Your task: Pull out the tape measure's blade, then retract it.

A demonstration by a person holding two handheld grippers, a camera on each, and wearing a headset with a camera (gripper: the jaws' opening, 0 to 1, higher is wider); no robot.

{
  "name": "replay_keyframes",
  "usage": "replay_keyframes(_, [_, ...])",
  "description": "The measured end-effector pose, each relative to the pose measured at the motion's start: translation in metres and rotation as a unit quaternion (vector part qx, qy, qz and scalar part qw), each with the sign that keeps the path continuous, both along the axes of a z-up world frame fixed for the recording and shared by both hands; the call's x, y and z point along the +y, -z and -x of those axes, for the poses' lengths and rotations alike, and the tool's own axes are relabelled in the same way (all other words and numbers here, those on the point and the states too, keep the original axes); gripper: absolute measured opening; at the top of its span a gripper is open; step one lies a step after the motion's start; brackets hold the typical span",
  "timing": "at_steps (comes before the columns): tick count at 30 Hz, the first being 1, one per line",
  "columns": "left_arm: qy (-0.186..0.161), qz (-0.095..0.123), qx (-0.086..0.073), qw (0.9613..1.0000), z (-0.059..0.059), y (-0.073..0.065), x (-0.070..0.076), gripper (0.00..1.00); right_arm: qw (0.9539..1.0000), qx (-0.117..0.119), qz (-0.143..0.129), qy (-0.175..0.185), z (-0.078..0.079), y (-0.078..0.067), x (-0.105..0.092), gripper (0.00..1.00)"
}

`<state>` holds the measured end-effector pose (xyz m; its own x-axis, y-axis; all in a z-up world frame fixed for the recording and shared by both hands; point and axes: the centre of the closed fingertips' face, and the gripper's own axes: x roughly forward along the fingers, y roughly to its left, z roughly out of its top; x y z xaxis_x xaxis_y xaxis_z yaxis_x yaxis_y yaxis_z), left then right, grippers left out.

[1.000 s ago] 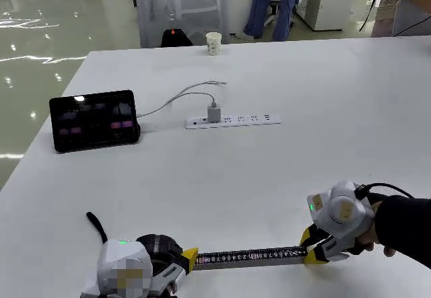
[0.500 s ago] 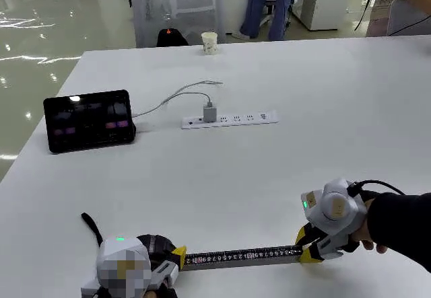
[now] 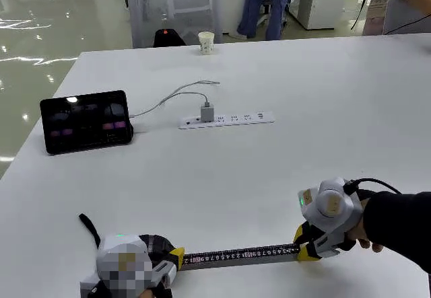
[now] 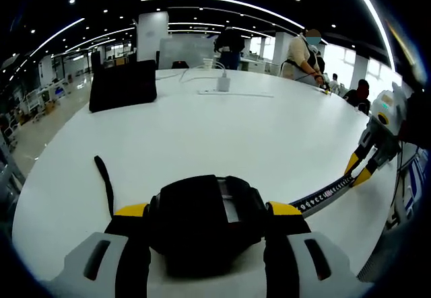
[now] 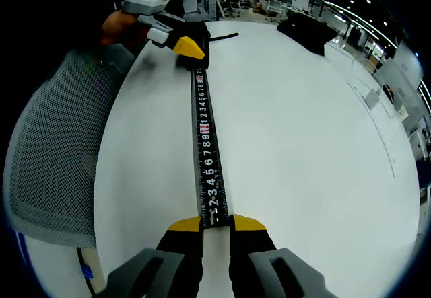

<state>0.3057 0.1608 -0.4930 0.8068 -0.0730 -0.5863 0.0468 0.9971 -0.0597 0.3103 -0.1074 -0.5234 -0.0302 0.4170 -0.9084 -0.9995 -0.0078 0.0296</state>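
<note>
Okay, left gripper (image 3: pixel 161 266) sits at the bottom left of the head view, jaws clamped on the black tape measure case (image 3: pixel 156 246). In the left gripper view the case (image 4: pixel 205 210) sits between the two yellow-tipped fingers (image 4: pixel 131 210), pressed on both sides, resting on the white table (image 4: pixel 202 130). A black wrist strap (image 4: pixel 104 183) trails from the case to the left across the tabletop. The blade (image 3: pixel 239 254) is pulled out and runs rightward from the case, low over the table, to the right gripper (image 3: pixel 303 247). In the right gripper view the right gripper (image 5: pixel 215 222) has its jaws closed on the blade's free end. The blade (image 5: pixel 205 143) stretches straight away, black with white numerals and a red mark at ten, up to the left gripper (image 5: pixel 178 39) and the case. A grey mesh sleeve (image 5: pixel 60 150) lies along the left of that view. The right gripper (image 4: pixel 363 167) also shows at the right edge of the left gripper view, pinching the blade tip. Further back on the table are a dark tablet (image 3: pixel 84 121) propped up and a white power strip (image 3: pixel 225 118) with a charger (image 3: pixel 207 113) plugged in. A grey cable (image 3: pixel 172 95) runs from the charger towards the tablet, and a paper cup (image 3: pixel 205 42) stands near the far edge. Behind the table are a chair (image 3: pixel 172 9) and a standing person (image 3: pixel 266 2).
</note>
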Motion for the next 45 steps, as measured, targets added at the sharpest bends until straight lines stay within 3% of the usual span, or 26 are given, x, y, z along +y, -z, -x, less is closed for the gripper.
replay_keyframes(6, [0.002, 0.001, 0.0, 1.0, -0.0008, 0.0004, 0.0005, 0.64, 0.9999, 0.001, 0.011, 0.003, -0.0003, 0.0001, 0.0013, 0.11])
replay_keyframes(9, [0.003, 0.002, 0.002, 1.0, -0.0005, 0.0008, 0.0002, 0.64, 0.9995, 0.006, 0.016, 0.026, -0.0014, 0.0, 0.0035, 0.11])
replay_keyframes(15, [0.005, 0.001, 0.001, 1.0, -0.0007, 0.0005, 0.0, 0.64, 0.999, -0.001, 0.043, 0.007, -0.0009, 0.0008, 0.0045, 0.11])
replay_keyframes(45, [0.01, 0.0, 0.006, 0.9999, -0.0008, 0.0001, -0.0003, 0.63, 0.9987, 0.0, 0.048, 0.017, -0.0009, -0.0004, 0.0075, 0.11])
